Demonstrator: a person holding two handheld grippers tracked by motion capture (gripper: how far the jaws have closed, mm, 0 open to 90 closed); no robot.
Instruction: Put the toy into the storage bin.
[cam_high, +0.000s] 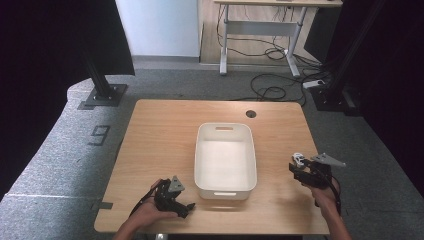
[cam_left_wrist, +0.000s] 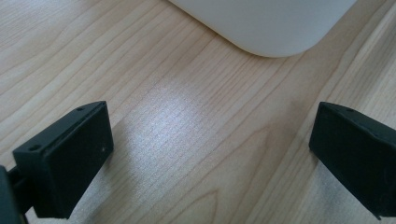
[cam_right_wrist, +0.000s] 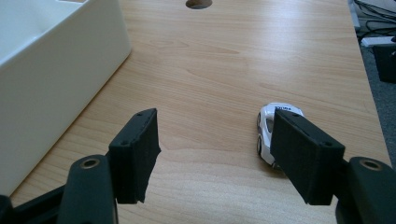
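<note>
Your table is the biggest thing here: one wooden top with one round hole near its far right corner. One white bin sits on it, slightly right of the middle, its long sides running from the near edge toward the far edge, with a handle slot at each short end. Nothing shows inside it from the high view.

You hold two grippers. Your left gripper lies low over the near edge, left of the bin, just beside its near left corner. In the left gripper view its jaws stand wide apart over bare wood, with nothing between them and a rounded corner of the bin ahead. It is released.

Your right gripper is near the right edge, to the right of the bin and apart from it. In the right gripper view its jaws are also spread wide and grasp nothing; the bin wall fills the left side and the hole sits at the top.

There is one toy car, white with dark windows and some small lettering too fine to read. It stands on the table near the right edge, just ahead of the right gripper's right jaw, which hides part of it. Whether that jaw touches the car, you cannot tell. In the high view the car shows as a small white shape at the gripper's tips.
</note>
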